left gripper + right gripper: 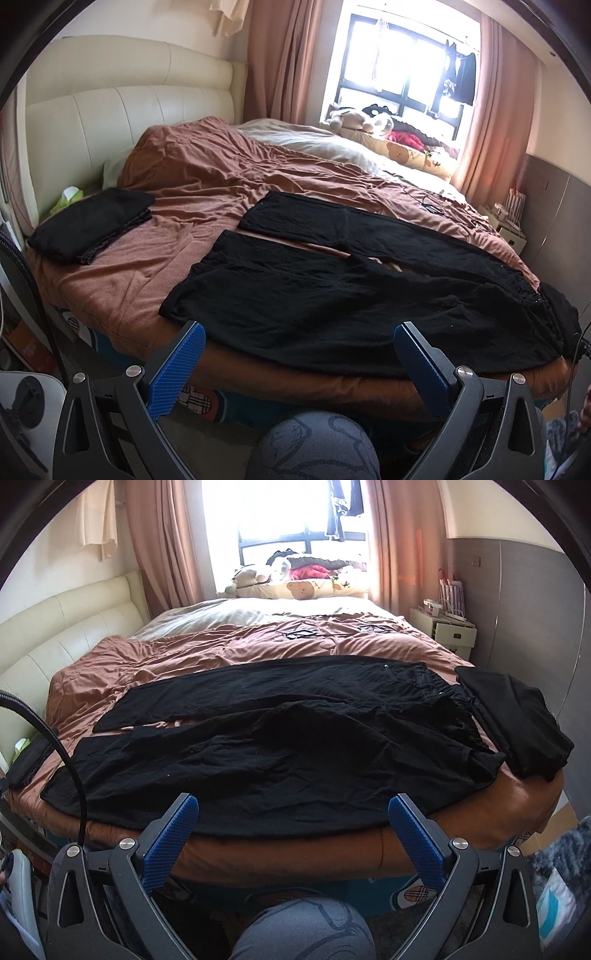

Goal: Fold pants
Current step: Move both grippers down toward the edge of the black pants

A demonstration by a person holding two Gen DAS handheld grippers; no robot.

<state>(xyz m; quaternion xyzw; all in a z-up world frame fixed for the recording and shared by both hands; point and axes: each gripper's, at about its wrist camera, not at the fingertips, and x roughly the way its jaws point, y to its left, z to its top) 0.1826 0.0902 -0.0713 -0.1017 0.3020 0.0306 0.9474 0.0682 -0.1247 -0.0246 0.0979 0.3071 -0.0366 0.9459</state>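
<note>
- Black pants (332, 288) (258, 746) lie spread flat across the brown bedcover (207, 184) (147, 657), both legs side by side, waistband toward the right.
- Left gripper (297, 343) hangs before the bed's near edge, blue pads (177, 369) wide apart, holding nothing.
- Right gripper (293, 816) likewise gapes empty.
- Folded black garment (92, 225) rests near the headboard (110, 110).

Black pants (332, 291) (280, 746) spread flat across bed's near edge, legs slightly apart, unfolded.
</note>
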